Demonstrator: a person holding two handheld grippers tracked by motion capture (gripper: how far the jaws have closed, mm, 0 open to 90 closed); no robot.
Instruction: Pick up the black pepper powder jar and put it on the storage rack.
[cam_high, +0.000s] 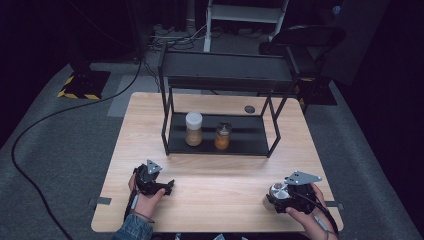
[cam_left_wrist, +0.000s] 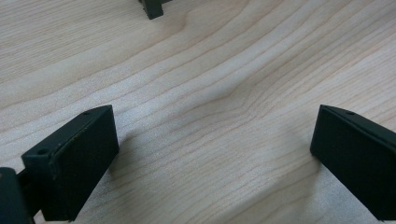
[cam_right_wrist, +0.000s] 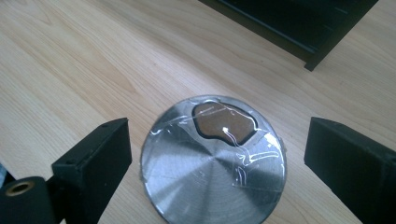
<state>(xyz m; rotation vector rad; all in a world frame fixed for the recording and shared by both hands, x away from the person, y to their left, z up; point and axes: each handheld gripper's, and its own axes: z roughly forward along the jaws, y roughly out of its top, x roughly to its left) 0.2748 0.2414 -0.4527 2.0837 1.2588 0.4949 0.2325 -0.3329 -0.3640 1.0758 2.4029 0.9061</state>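
Observation:
A jar with a flat silver lid (cam_right_wrist: 215, 186) stands on the wooden table (cam_high: 215, 200) near its front right corner; a brown patch shows through a hole in the lid. My right gripper (cam_right_wrist: 217, 163) hangs over it, open, one jaw on each side of the lid with a small gap at both. From above, the same jar (cam_high: 276, 190) peeks out under the right gripper (cam_high: 272, 198). My left gripper (cam_high: 169, 187) rests at the front left, open, with bare wood between its jaws (cam_left_wrist: 215, 154).
A black two-tier rack (cam_high: 225, 70) stands at the middle back of the table. Its lower shelf (cam_high: 250, 137) holds a white-lidded jar (cam_high: 193, 129) and a smaller amber jar (cam_high: 223, 136). A rack corner (cam_right_wrist: 303, 28) lies beyond the right gripper. Cables run over the grey floor.

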